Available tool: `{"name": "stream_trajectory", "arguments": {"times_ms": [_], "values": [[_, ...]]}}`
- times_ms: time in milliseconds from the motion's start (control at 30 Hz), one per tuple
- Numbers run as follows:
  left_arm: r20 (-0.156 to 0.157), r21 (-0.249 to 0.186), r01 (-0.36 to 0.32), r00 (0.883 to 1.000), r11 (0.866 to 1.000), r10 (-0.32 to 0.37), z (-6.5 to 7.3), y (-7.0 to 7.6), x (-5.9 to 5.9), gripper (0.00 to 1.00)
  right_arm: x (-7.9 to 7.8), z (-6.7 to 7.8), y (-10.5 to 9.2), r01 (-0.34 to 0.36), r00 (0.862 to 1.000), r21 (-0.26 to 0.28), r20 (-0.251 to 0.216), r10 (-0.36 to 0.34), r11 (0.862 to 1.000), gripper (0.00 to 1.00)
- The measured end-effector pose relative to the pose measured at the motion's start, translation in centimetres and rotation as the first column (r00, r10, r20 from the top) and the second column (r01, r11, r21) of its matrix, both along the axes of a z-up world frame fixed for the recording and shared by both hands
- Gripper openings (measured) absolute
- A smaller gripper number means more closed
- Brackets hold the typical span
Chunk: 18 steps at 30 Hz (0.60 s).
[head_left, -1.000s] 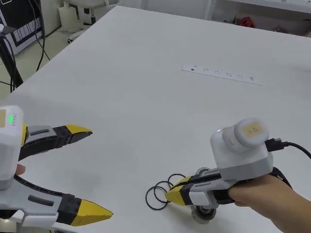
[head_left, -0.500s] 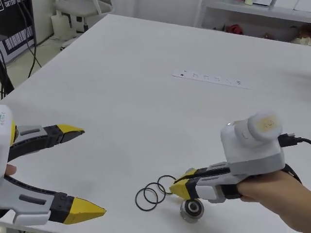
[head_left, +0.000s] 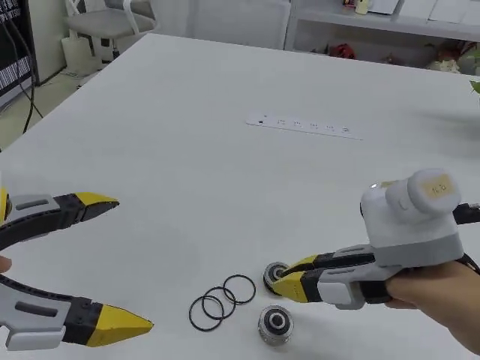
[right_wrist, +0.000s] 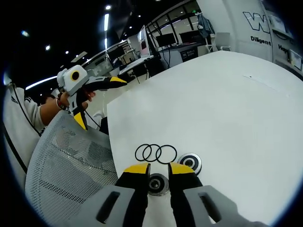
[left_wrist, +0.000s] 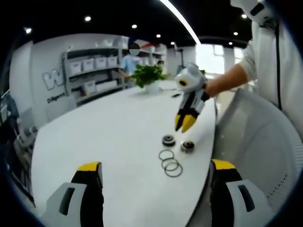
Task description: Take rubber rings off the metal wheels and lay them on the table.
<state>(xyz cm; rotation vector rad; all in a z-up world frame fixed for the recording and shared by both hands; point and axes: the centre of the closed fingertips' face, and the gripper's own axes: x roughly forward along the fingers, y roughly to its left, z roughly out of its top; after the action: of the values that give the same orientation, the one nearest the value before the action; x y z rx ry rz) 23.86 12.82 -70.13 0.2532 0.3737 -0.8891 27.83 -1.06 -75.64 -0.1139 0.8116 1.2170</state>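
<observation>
Your left gripper (head_left: 118,262) is spread wide and carries nothing, and it hangs well off to the side of the work. Your right gripper (head_left: 289,283) has its jaws drawn close. A small gap is left between them, and nothing is caught in it.

Three rings (head_left: 219,300) lie flat on the table (head_left: 225,172), overlapping in a short chain just ahead of the right gripper's tips. Two wheels sit by those tips. In the right gripper view the near wheel (right_wrist: 157,183) is right under the gap between the jaws. The far wheel (right_wrist: 191,162) is just past one tip, beside the end of the chain.

By the look of it, most of the job is behind you, with three rings off and laid down. What is left depends on the wheels. The near wheel looks like bare metal. The far wheel shows a dark outer band that may be one more ring (too small to be sure). If it is, that wheel is your remaining work, and you would need both grippers on it.
</observation>
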Motion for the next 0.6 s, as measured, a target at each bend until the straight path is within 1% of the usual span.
{"name": "stream_trajectory", "arguments": {"times_ms": [167,267,400,500,600], "values": [[0.004,0.005,0.019,1.0,1.0,-0.019,0.6,-0.9,0.4,0.95,0.3,0.0,-1.3,0.018,1.0,0.003,0.014,-0.018,1.0,0.13],[0.005,0.005,0.029,1.0,1.0,-0.029,0.9,-1.5,0.7,0.95,0.4,-0.1,-1.9,0.029,1.0,0.003,0.011,-0.029,1.0,0.14],[0.021,0.0,0.045,0.999,0.999,-0.045,1.9,-2.6,1.5,0.95,0.7,-0.3,-3.0,0.049,0.999,0.004,0.006,-0.049,0.999,0.14],[0.026,0.004,0.058,0.998,0.998,-0.058,2.1,-3.2,1.9,0.95,0.9,-0.4,-3.7,0.061,0.998,0.005,0.008,-0.061,0.998,0.14],[0.022,0.005,0.077,0.997,0.997,-0.078,2.2,-4.0,2.3,0.95,0.9,-0.3,-4.4,0.075,0.997,0.01,0.005,-0.075,0.997,0.14]]}}
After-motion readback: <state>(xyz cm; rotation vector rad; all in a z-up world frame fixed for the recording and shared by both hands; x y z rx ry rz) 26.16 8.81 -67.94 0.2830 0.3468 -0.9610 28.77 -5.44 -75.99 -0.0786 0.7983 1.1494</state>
